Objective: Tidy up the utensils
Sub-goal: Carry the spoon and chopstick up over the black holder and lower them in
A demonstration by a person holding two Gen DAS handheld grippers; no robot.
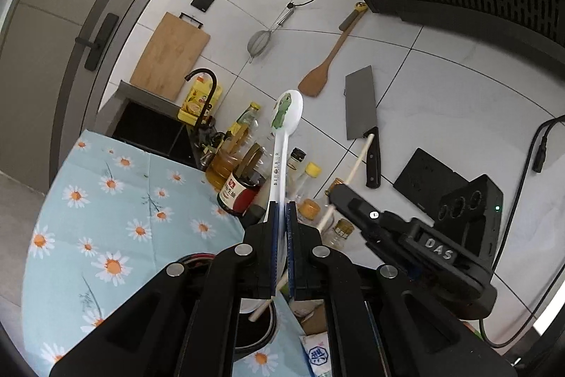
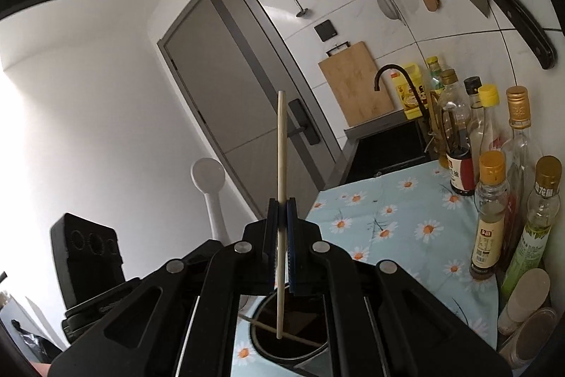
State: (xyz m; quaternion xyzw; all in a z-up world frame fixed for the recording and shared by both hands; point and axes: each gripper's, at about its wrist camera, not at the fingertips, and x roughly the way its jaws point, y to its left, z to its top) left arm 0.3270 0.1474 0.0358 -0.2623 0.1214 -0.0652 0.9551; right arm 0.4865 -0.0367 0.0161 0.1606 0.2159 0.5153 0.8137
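White spoon with green dinosaur print, clamped by its handle in the left gripper, bowl pointing to 12 o'clock. Single wooden chopstick clamped between the jaws of the right gripper, standing toward 12 o'clock, lower end hanging over a dark round container at 6 o'clock with another chopstick lying inside. Underneath, table with daisy-print blue cloth. At 3 o'clock in the right wrist view, condiment bottles against the tiled wall. Higher up, cleaver and wooden spatula hanging on the wall.
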